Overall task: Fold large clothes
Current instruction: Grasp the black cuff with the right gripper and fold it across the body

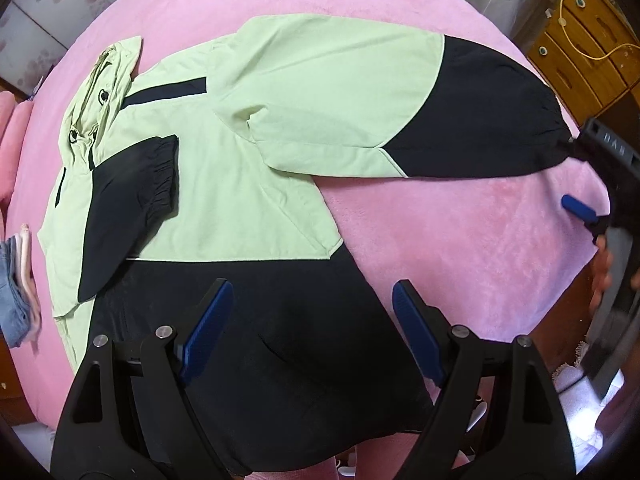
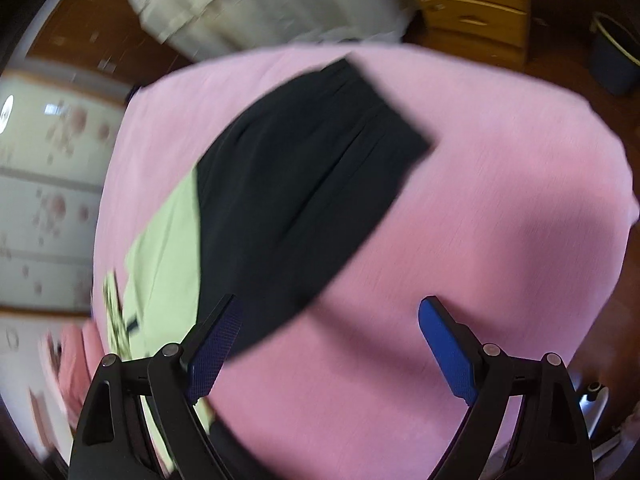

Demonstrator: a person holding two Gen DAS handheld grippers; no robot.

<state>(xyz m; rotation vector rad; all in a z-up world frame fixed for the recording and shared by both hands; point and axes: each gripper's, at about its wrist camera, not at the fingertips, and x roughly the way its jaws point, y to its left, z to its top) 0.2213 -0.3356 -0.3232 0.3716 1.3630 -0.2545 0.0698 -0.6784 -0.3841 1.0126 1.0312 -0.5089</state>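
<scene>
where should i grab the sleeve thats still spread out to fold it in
Take the outstretched sleeve by its gathered black cuff, coming from the open pink bed beyond the end. The cuff is the narrow free tip, and the right gripper, fingers open, is already beside it.

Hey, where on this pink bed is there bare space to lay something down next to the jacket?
Bare pink blanket lies below the outstretched sleeve, right of the jacket's black hem. Another strip runs along the top edge above the jacket. The left side is crowded: the hood, the folded-in sleeve and a clothes pile.
</scene>
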